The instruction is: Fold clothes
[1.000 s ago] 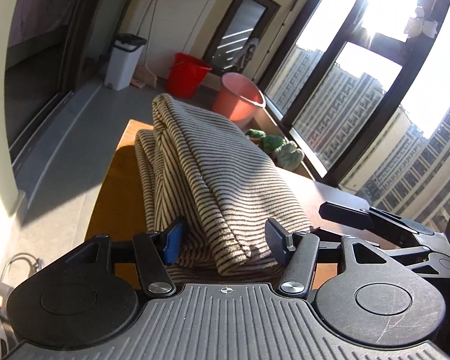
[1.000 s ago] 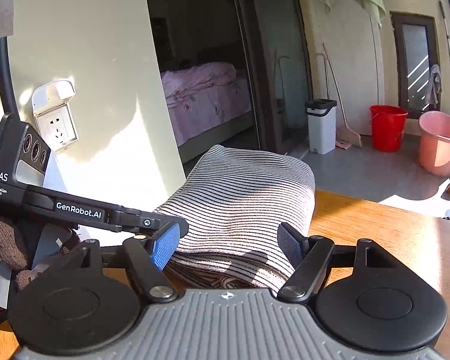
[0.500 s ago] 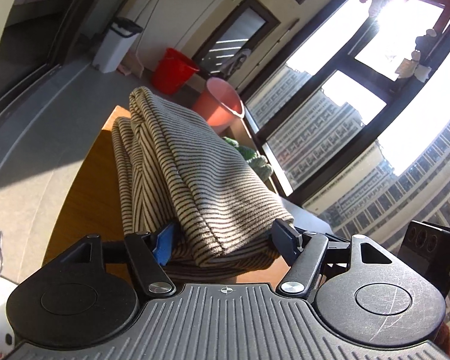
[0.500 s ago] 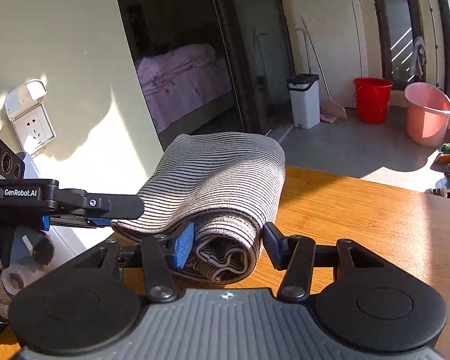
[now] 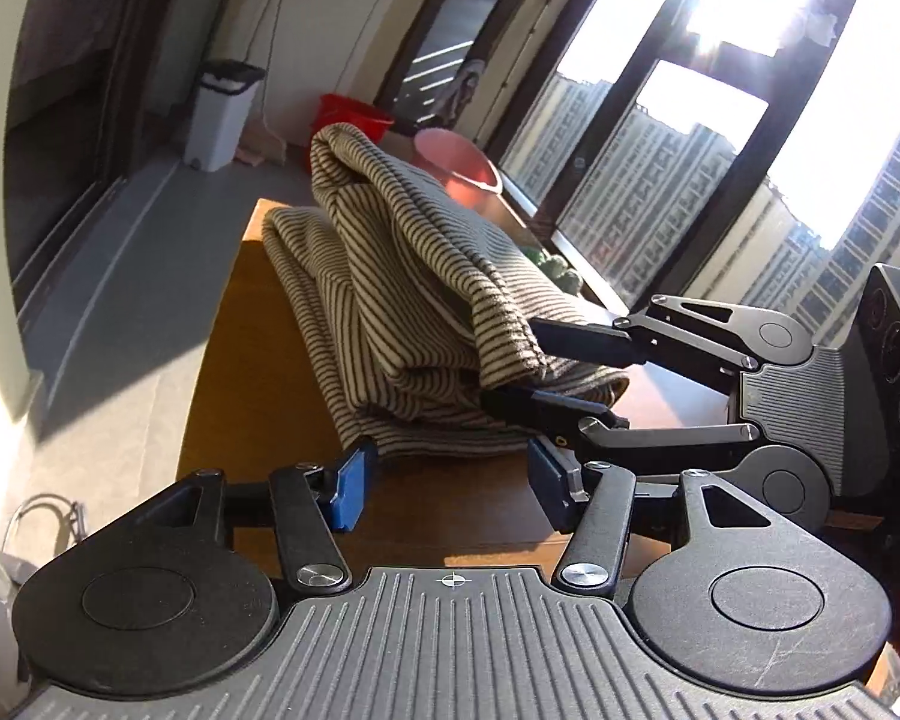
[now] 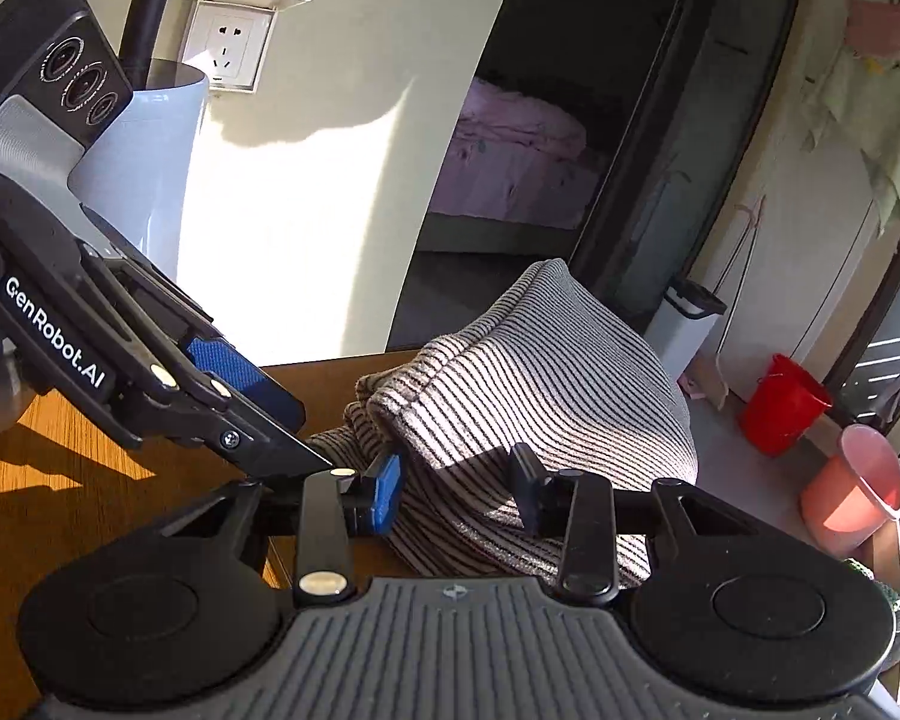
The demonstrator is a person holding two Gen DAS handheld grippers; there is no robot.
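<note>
A folded beige garment with dark stripes (image 5: pixel 414 300) lies on the wooden table (image 5: pixel 252 372). My left gripper (image 5: pixel 444 480) is open and empty, just short of the garment's near edge. My right gripper (image 6: pixel 456 489) has its jaws around the garment's folded end (image 6: pixel 534 384), with cloth between the pads. In the left wrist view the right gripper (image 5: pixel 522 366) comes in from the right, one finger above and one below the upper fold. The left gripper (image 6: pixel 252 384) shows at the left of the right wrist view.
A white bin (image 5: pixel 219 114), a red bucket (image 5: pixel 354 114) and a pink bucket (image 5: pixel 459 165) stand on the floor beyond the table. Windows run along the right. A white jug (image 6: pixel 144 168) and a wall socket (image 6: pixel 234 48) are at the table's wall side.
My left gripper has drawn back off the garment and is now clear of it. The right gripper has lifted and tilted with the fold, bunching the garment's upper layer.
</note>
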